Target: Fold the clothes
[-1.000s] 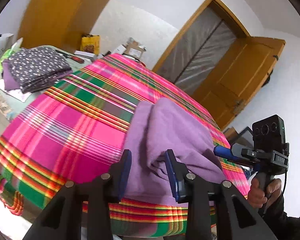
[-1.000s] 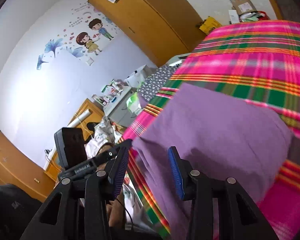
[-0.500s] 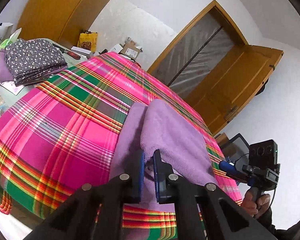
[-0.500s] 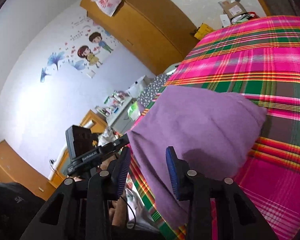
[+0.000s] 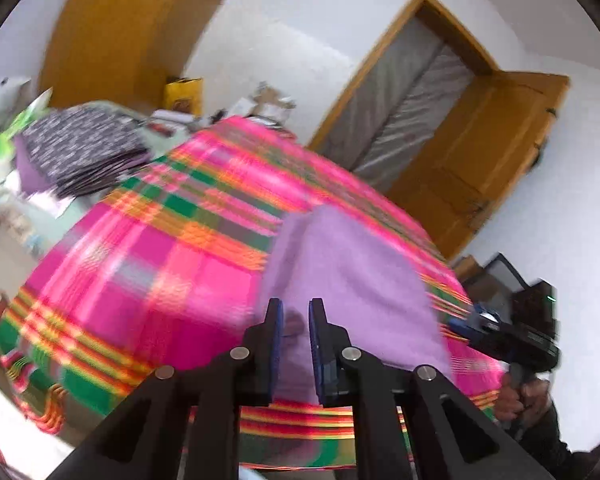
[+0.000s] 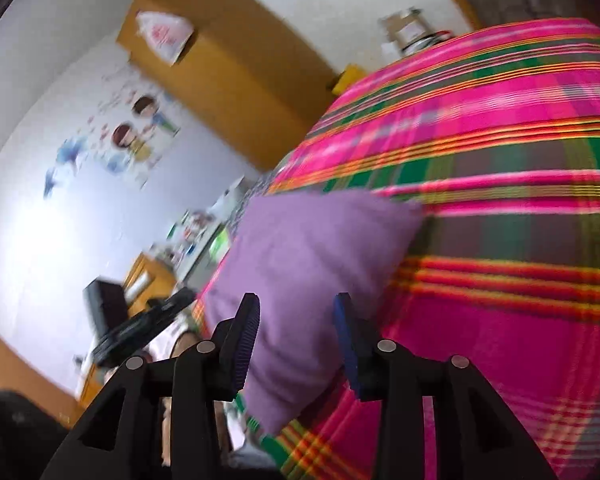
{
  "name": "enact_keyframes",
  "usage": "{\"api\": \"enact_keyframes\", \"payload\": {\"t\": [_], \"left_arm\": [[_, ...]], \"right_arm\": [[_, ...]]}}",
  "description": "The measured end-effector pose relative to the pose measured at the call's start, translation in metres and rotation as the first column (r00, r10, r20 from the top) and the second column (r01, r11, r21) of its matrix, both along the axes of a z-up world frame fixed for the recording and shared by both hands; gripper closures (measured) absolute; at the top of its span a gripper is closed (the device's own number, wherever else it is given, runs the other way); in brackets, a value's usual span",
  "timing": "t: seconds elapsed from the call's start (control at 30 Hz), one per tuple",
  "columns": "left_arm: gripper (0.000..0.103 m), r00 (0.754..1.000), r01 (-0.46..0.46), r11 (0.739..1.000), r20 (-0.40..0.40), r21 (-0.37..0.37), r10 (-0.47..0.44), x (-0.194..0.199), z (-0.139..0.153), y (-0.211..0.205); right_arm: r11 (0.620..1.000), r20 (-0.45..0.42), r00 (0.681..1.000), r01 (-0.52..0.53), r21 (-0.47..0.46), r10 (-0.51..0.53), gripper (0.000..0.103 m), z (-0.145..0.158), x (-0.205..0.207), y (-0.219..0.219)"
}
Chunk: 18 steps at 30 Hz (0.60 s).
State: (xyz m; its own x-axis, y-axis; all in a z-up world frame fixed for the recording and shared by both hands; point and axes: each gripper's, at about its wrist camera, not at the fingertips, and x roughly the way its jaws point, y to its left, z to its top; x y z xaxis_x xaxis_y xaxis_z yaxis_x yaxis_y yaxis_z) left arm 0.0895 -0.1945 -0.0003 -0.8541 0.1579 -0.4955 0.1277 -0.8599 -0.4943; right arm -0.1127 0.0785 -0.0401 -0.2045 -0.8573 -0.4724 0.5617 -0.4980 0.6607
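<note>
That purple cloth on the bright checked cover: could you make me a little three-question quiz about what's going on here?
1. True or false: the purple garment lies on a plaid cover.
2. What sits beyond the cover's far left corner? A) a patterned dark fabric stack B) a laptop C) shoes
3. Fill in: the left gripper has its jaws opening, with purple ____ seen between them.

Key: 1 true; 2 A; 3 fabric. The right gripper is also opening, clamping nothing.

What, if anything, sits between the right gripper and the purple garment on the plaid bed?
Nothing visible does. The right gripper hangs right over the near edge of the purple garment, jaws opening, only cloth showing in the gap. The plaid cover around it carries nothing else nearby.
</note>
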Motion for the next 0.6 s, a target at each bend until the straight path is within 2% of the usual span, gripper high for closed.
{"api": "enact_keyframes", "payload": {"t": [0.07,0.2,0.33,0.43,0.47,0.6], "left_arm": [[0.077,0.997,0.078,0.997,-0.015,-0.019,-0.079,-0.011,0.005,0.024],[0.077,0.975,0.221,0.974,0.003,-0.042,-0.221,-0.039,0.004,0.071],[0.077,0.941,0.338,0.937,0.036,-0.089,-0.336,-0.064,-0.001,0.115],[0.077,0.925,0.375,0.920,0.104,-0.112,-0.364,-0.075,-0.012,0.131],[0.077,0.923,0.378,0.919,0.120,-0.113,-0.365,-0.076,-0.017,0.132],[0.077,0.917,0.389,0.917,0.130,-0.091,-0.376,-0.066,-0.020,0.127]], "right_arm": [[1.000,-0.001,1.000,0.028,0.003,-0.028,0.063,0.001,-0.005,0.002],[0.995,0.002,0.996,0.092,0.047,-0.092,0.062,-0.002,-0.022,0.003],[0.994,0.103,0.989,0.103,0.035,-0.106,0.062,-0.017,-0.048,0.001],[0.996,0.137,0.988,0.071,0.051,-0.077,0.064,-0.025,-0.062,-0.012],[0.996,0.143,0.987,0.059,0.064,-0.068,0.072,-0.027,-0.066,-0.018],[0.994,0.131,0.989,0.051,0.100,-0.064,0.075,-0.031,-0.072,-0.028]]}}
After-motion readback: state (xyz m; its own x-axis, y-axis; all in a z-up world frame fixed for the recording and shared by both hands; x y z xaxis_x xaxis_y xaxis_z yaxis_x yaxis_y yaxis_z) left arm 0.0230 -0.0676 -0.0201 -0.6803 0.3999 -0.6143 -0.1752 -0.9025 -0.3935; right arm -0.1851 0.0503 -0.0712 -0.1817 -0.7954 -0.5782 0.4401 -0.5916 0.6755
